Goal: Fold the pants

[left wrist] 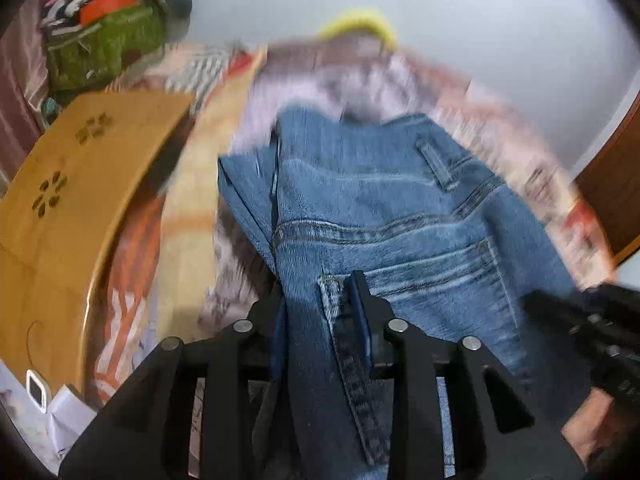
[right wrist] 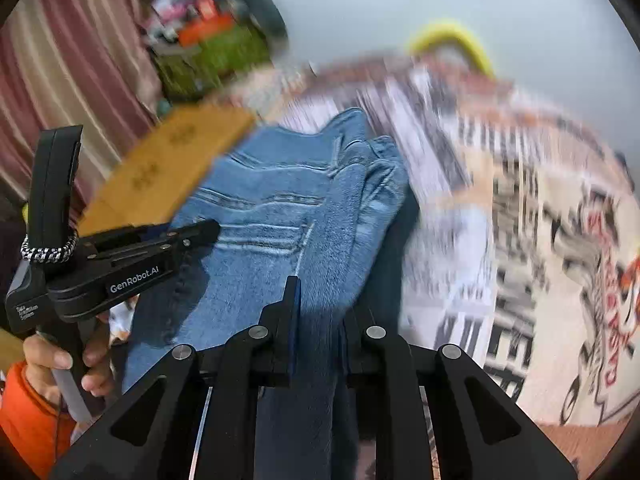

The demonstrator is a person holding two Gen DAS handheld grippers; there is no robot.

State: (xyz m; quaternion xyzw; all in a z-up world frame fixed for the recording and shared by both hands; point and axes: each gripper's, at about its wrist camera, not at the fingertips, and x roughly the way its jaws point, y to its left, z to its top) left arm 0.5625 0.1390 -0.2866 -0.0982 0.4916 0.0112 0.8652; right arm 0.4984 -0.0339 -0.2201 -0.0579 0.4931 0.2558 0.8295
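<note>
Blue denim pants (left wrist: pixel 400 216) hang and drape over a bed with a patterned sheet; the waistband, a belt loop and a back pocket show. My left gripper (left wrist: pixel 320 300) is shut on the pants' waistband edge. In the right wrist view the pants (right wrist: pixel 280 208) lie bunched ahead, and my right gripper (right wrist: pixel 320 308) is shut on a fold of the denim. My left gripper (right wrist: pixel 200 232) also shows there at the left, held in a hand and clamped on the denim's left edge. Both views are motion-blurred.
A tan wooden board with flower cut-outs (left wrist: pixel 68 200) stands at the left. A green bag heaped with clothes (left wrist: pixel 104 44) sits beyond it. The printed bed sheet (right wrist: pixel 540 260) spreads to the right. A yellow curved object (right wrist: pixel 452 40) lies at the bed's far edge.
</note>
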